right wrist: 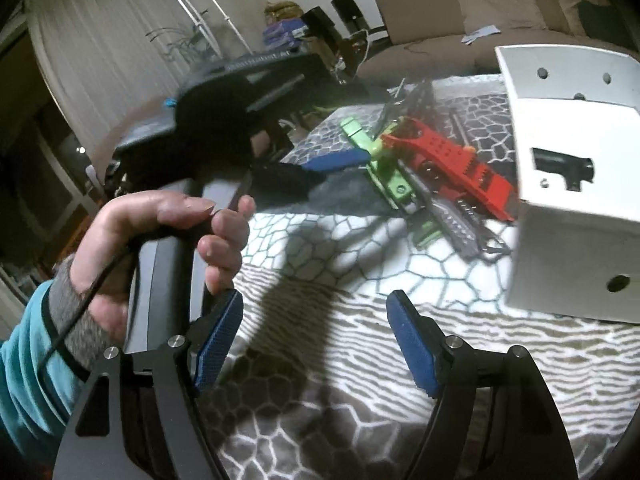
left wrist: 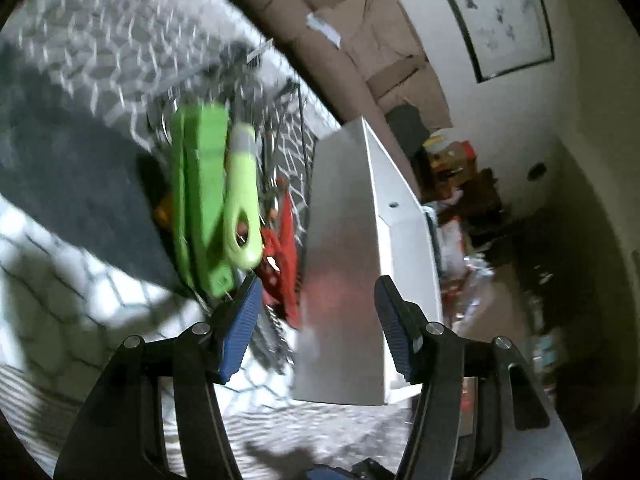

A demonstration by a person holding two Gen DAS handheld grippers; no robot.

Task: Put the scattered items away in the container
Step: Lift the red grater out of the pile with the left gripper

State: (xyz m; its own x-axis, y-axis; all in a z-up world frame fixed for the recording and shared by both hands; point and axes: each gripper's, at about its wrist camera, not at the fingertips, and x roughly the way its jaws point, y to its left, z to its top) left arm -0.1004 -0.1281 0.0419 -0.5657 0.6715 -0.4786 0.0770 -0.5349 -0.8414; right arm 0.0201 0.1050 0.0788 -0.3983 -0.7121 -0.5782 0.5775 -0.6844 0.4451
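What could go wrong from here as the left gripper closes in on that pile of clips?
The green clips and red clip lie overlapped with dark metal pieces, so the open left gripper could snag several at once. The patterned cloth beneath might bunch between the fingers. The white box stands close beside the pile and could get knocked.

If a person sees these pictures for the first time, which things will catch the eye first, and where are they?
The bright pile of green clips and red clips stands out first, lying on the patterned cloth just left of the white box. In the right wrist view, the left gripper reaches toward that pile, held by a bare hand. The right gripper hangs open and empty over the cloth nearer the camera.
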